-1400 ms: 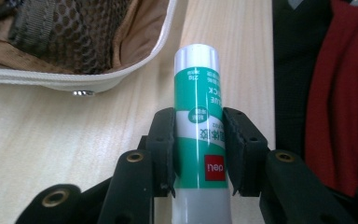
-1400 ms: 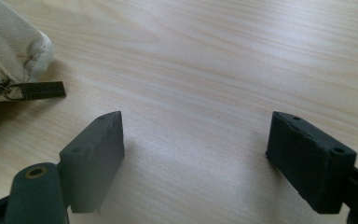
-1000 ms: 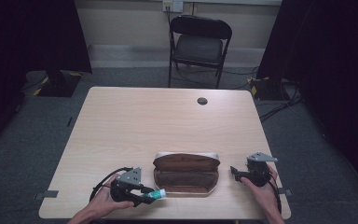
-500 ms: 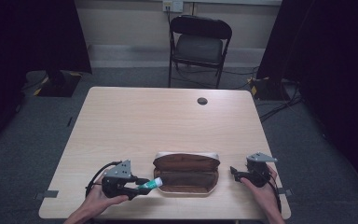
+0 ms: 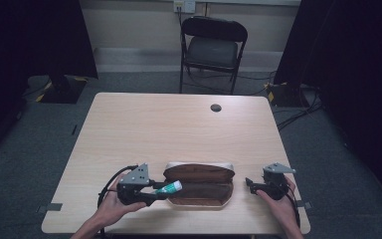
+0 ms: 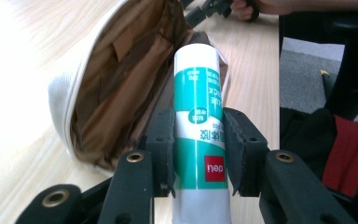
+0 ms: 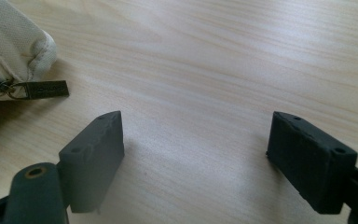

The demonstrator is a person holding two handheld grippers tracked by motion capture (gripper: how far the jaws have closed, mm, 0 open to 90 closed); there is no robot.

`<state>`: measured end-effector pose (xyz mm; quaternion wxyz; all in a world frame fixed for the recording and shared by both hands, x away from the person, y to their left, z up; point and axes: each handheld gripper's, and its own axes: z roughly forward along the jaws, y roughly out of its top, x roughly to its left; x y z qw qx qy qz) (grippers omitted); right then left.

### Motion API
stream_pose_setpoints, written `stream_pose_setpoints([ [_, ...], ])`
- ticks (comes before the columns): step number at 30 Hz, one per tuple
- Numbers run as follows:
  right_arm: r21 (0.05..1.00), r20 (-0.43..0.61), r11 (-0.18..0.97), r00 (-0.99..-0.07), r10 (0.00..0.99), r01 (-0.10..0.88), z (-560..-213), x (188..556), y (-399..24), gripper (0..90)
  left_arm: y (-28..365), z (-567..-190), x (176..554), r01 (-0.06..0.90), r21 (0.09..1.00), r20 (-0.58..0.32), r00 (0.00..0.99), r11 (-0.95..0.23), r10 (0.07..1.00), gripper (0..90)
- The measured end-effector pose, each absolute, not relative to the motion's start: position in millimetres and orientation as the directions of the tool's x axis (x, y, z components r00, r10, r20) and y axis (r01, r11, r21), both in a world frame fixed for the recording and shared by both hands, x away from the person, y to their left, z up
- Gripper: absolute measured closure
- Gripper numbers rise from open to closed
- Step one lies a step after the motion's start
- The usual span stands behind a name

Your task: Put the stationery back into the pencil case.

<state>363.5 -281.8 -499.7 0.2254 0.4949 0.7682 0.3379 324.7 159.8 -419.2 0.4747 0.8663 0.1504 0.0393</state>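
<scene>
The left gripper (image 6: 198,154) pinches a glue stick (image 6: 199,135) just ahead of the open pouch (image 6: 116,79); next, tip it inside. The right gripper (image 7: 193,158) rests spread on the counter (image 7: 223,56).

Dim room, sharp close views

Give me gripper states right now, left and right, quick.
Left gripper: closed on the glue stick, its tip pointing at the open pouch.
Right gripper: open, nothing between the jaws, over the table beside the pouch's zipper end.
</scene>
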Motion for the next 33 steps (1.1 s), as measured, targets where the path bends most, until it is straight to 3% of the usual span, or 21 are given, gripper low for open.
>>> stream_pose_setpoints([
  [13,0.742,-0.013,0.279,-0.402,0.915,0.61,-500,363,-281,17.5,123,-410,340,0.17,0.824,-0.033,0.966,-0.54,0.255,65.9],
  [20,0.742,-0.013,0.279,-0.402,0.915,0.61,-500,363,-281,17.5,114,-413,352,0.195,0.836,-0.054,0.96,-0.513,0.276,65.9],
  [33,0.742,-0.013,0.28,-0.404,0.915,0.609,-500,363,-280,17.5,93,-432,363,0.216,0.775,-0.051,0.958,-0.594,0.283,65.8],
])
